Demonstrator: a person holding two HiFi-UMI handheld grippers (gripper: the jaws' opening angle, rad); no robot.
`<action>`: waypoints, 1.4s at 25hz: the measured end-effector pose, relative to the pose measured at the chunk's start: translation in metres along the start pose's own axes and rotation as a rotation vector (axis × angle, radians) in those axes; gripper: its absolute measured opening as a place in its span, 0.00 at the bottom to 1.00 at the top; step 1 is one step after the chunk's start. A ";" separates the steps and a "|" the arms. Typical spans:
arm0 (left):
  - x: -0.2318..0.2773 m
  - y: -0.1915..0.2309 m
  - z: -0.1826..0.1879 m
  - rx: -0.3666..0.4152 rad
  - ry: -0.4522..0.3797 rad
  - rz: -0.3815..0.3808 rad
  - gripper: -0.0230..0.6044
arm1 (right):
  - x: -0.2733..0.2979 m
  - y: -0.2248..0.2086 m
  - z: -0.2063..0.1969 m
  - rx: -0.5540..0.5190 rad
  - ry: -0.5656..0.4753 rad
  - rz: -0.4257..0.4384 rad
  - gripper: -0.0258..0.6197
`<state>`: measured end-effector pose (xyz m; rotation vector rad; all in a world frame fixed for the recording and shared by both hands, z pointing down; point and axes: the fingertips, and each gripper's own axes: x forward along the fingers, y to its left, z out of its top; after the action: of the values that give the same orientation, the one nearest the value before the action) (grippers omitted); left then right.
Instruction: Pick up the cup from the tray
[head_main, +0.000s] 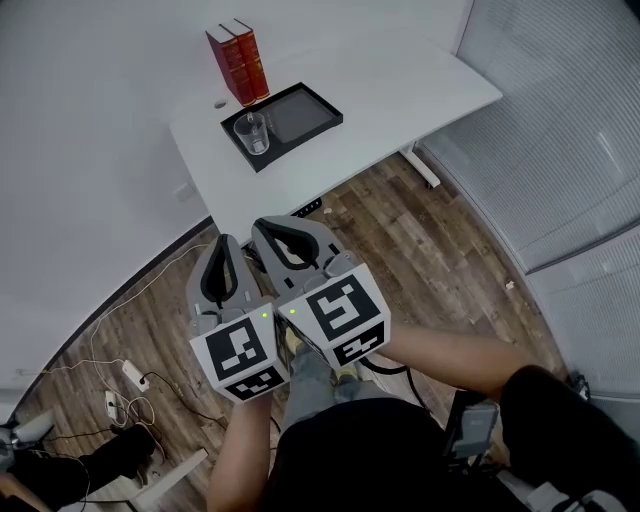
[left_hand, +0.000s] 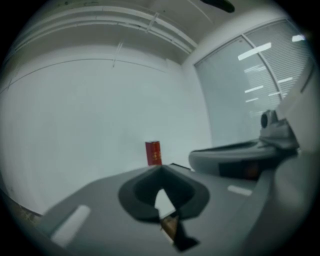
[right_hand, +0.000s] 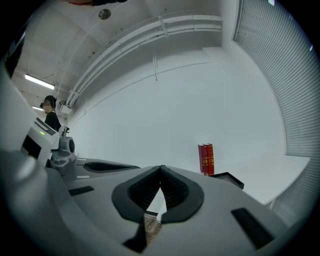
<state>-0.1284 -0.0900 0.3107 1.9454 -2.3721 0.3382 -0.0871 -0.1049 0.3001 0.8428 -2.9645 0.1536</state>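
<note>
Nothing done yet: the glass cup (head_main: 253, 131) stands in the black tray (head_main: 262, 163) on the desk (head_main: 400, 90), well apart from both grippers. L gripper (left_hand: 160, 169) & R gripper (right_hand: 161, 168) have fingers pressed together, empty. Approach, grasp and lift are all left.

- Left gripper (head_main: 224, 243): jaws together, nothing between them, pointing toward the white table (head_main: 400, 95) and held short of it.
- Right gripper (head_main: 288, 222): jaws together too (just beside its partner), slightly nearer the table.

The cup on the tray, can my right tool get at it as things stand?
Probably yes, after a move forward: the right tool is shut and short of the desk, but nothing stands in front of the cup on the tray; the books are behind it.
</note>
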 end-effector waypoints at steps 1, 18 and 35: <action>0.005 0.003 -0.001 0.001 0.003 -0.001 0.04 | 0.005 -0.002 -0.001 0.003 0.002 0.000 0.05; 0.081 0.062 0.005 -0.020 -0.003 -0.019 0.04 | 0.100 -0.016 0.011 -0.029 0.002 -0.017 0.05; 0.133 0.094 0.011 -0.060 -0.040 -0.118 0.04 | 0.157 -0.026 0.015 -0.053 0.028 -0.084 0.05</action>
<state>-0.2466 -0.2030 0.3118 2.0725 -2.2496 0.2213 -0.2073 -0.2100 0.2998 0.9490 -2.8871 0.0820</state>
